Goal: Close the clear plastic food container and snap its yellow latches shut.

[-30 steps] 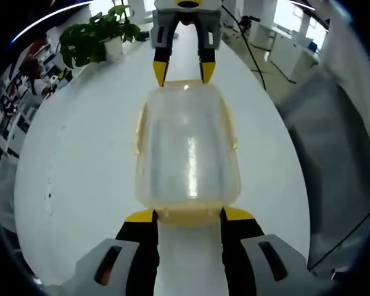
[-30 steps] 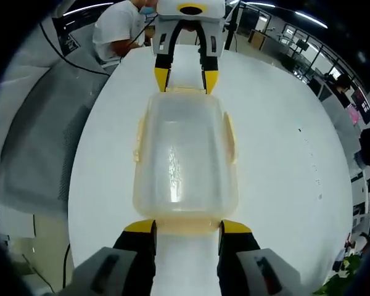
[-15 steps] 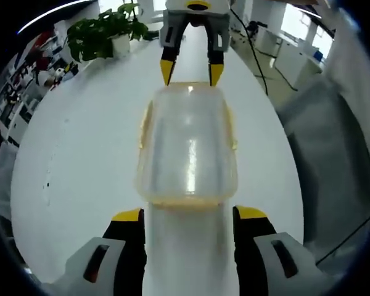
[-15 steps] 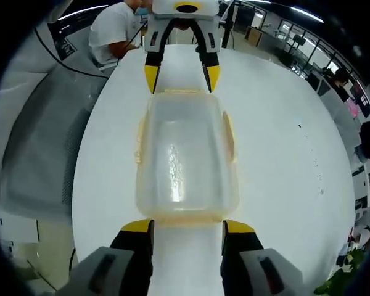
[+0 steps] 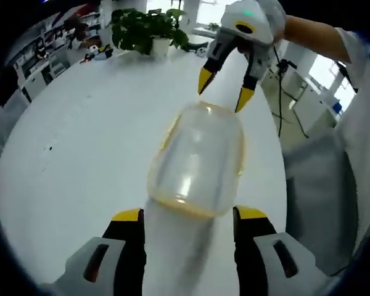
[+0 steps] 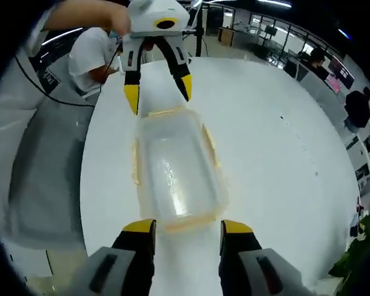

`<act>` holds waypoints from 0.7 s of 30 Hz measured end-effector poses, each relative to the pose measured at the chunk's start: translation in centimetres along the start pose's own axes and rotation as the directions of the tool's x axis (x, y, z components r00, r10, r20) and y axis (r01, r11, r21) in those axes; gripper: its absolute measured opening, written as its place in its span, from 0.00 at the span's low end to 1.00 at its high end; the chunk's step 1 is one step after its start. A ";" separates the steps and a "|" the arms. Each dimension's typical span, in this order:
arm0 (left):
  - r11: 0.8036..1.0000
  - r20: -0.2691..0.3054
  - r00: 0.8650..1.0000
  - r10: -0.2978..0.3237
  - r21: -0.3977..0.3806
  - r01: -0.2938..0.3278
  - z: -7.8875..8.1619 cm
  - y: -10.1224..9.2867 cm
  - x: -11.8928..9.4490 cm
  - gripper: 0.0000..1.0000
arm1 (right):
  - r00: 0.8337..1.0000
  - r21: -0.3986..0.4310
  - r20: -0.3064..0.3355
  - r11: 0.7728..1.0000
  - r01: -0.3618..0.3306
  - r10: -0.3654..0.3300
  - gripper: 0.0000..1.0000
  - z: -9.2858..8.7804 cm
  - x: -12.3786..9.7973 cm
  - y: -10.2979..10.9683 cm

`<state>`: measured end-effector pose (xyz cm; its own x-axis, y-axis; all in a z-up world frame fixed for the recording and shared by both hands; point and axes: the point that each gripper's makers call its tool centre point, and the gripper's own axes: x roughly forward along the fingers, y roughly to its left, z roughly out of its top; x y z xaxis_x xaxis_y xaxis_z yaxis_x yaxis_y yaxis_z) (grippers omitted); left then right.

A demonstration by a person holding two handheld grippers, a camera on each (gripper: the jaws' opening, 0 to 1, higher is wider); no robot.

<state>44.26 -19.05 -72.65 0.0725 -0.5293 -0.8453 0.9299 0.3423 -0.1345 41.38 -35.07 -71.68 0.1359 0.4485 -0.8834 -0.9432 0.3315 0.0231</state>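
The white counter (image 5: pixel 74 160) carries the clear plastic food container (image 5: pixel 197 161), which lies lengthwise between the two grippers, its lid down and yellow latches (image 6: pixel 208 143) along its sides. The left gripper (image 5: pixel 188 216) has its fingers (image 5: pixel 128 215) spread apart just short of the container's near end, holding nothing. The right gripper (image 6: pixel 184 226) likewise has yellow-tipped fingers (image 6: pixel 237 227) apart, empty, beside the opposite end.
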 end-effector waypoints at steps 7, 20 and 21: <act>0.960 0.097 0.995 -0.027 -0.274 0.053 1.2 -1.2 0.2 0.53 | 0.999 0.254 -0.012 0.966 0.044 -0.043 0.38 -0.3 0.2 -0.6; 0.783 0.145 0.986 0.082 -0.622 0.026 1.1 -0.9 1.3 0.51 | 0.987 0.586 0.002 0.800 0.129 -0.161 0.37 -0.5 0.9 -2.0; 0.766 0.153 0.984 0.093 -0.642 0.027 1.1 -1.0 1.3 0.50 | 0.988 0.594 -0.016 0.793 0.131 -0.151 0.37 -0.9 1.1 -1.8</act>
<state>43.85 -20.94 -73.05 0.2128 -0.6075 -0.7653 0.4828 0.7463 -0.4582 42.98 -35.91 -73.05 0.2721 0.3796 -0.8842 -0.5504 0.8151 0.1806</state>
